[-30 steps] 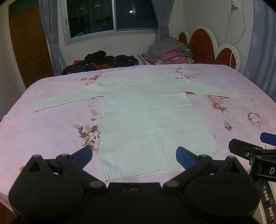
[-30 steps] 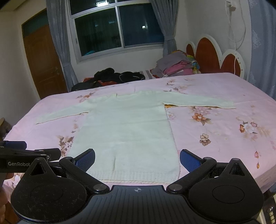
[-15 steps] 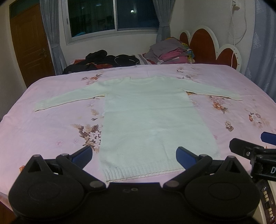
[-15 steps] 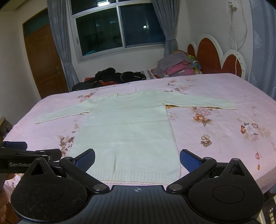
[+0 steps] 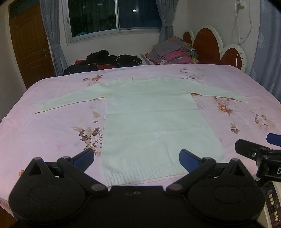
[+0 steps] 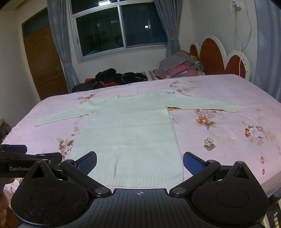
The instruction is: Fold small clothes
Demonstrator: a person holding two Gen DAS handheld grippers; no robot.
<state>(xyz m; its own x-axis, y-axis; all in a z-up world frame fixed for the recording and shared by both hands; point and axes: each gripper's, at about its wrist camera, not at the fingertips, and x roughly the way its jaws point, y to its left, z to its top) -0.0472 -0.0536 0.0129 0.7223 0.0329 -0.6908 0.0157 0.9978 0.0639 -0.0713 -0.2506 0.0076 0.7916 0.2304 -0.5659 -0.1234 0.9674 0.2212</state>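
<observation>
Sweater (image 5: 151, 121) lies flat, front up, in the middle of the bed (image 5: 52, 126), pale cream knit w/ ribbed hem at the near edge, neck toward the far side. Both sleeves are stretched straight out: left sleeve (image 5: 70, 100) runs to the left, right sleeve (image 5: 219, 93) to the right, cuffs resting on the pink flowered sheet. No fold in it yet.

My left gripper (image 5: 137, 157) sits just past the near edge of the bed, fingers spread wide, nothing between them; blue pads (image 5: 84, 157) frame the hem, not touching the knit as far as I can tell. My right gripper (image 6: 139, 160) is beside it, a bit further right, also spread wide and empty, hem between its pads from that view.

Far side: pile of dark clothes (image 5: 108, 59) at the left, stack of folded clothes (image 5: 173, 52) next to the red headboard (image 5: 207, 45). Window (image 5: 112, 15) w/ grey curtains behind, wood door (image 5: 29, 43) far left.
</observation>
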